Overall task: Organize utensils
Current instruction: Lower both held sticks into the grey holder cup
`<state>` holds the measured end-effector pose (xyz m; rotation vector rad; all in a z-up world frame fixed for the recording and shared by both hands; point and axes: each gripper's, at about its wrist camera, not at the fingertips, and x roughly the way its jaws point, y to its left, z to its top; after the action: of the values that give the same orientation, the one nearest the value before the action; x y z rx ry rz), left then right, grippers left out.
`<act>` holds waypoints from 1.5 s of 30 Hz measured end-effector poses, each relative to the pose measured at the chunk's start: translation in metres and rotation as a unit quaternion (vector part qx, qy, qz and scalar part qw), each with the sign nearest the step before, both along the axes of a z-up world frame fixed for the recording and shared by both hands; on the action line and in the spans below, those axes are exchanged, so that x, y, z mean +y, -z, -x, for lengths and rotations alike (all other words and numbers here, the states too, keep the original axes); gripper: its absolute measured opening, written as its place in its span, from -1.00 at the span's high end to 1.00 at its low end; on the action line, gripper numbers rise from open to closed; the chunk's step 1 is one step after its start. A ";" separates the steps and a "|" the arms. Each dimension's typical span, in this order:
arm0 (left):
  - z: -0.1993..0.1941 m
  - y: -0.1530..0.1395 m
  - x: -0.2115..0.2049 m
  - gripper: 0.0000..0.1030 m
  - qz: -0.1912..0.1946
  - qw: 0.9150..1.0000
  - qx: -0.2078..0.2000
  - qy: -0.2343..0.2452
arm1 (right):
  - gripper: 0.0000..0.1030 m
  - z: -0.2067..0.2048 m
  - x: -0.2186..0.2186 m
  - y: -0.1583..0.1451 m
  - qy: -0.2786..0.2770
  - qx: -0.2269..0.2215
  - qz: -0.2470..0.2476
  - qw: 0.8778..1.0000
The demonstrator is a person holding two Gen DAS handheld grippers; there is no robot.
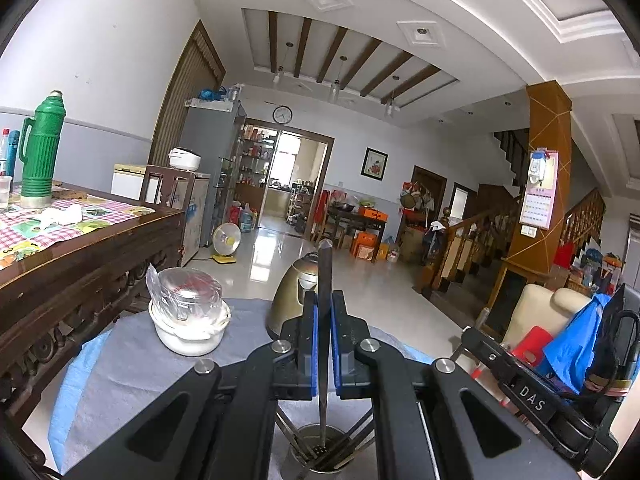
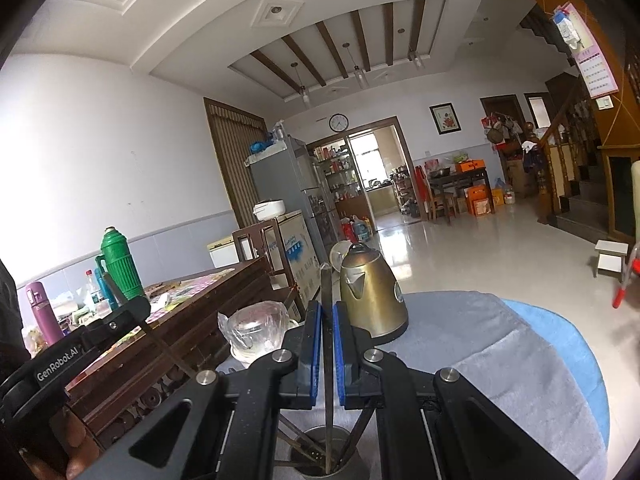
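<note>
A round metal utensil holder (image 1: 320, 450) stands on the grey cloth at the bottom of both views, with several thin utensils leaning in it; it shows in the right wrist view too (image 2: 324, 454). My left gripper (image 1: 324, 304) is shut on a dark upright utensil handle (image 1: 324, 264) whose lower end reaches into the holder. My right gripper (image 2: 327, 312) is shut on a similar dark upright utensil (image 2: 326, 280) that also reaches into the holder. The left gripper (image 2: 120, 316) shows at the left of the right wrist view, holding its utensil.
A brass kettle (image 2: 372, 296) and a plastic-wrapped glass jar in a white bowl (image 1: 188, 312) stand on the cloth-covered round table (image 2: 520, 360). A dark wooden table (image 1: 80, 256) with a green thermos (image 1: 40, 152) stands to the left.
</note>
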<state>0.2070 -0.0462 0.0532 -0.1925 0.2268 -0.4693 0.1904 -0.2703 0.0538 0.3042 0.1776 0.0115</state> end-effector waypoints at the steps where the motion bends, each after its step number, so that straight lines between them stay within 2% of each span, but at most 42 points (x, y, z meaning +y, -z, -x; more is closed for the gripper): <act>1: 0.000 0.000 -0.001 0.89 -0.001 1.000 0.001 0.000 | 0.87 0.000 0.000 0.001 -0.001 0.002 -0.001 1.000; 11: 0.002 0.012 -0.016 0.89 -0.011 1.000 0.017 -0.002 | 0.87 0.000 -0.001 0.009 -0.004 0.014 -0.006 1.000; 24: 0.002 0.030 -0.034 0.89 -0.064 0.997 0.032 -0.025 | 0.87 -0.003 -0.007 0.021 -0.005 0.037 -0.026 0.999; 34: 0.000 0.042 -0.039 0.87 -0.090 0.994 0.053 -0.036 | 0.87 -0.007 -0.003 0.032 -0.015 0.055 -0.032 0.998; 45: -0.005 0.049 -0.038 0.86 -0.101 0.992 0.066 -0.040 | 0.86 -0.011 0.004 0.036 -0.025 0.070 -0.028 0.997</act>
<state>0.2123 -0.0843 0.0045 -0.0351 0.3934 -0.3519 0.2015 -0.2663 0.0180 0.3575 0.3247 0.0443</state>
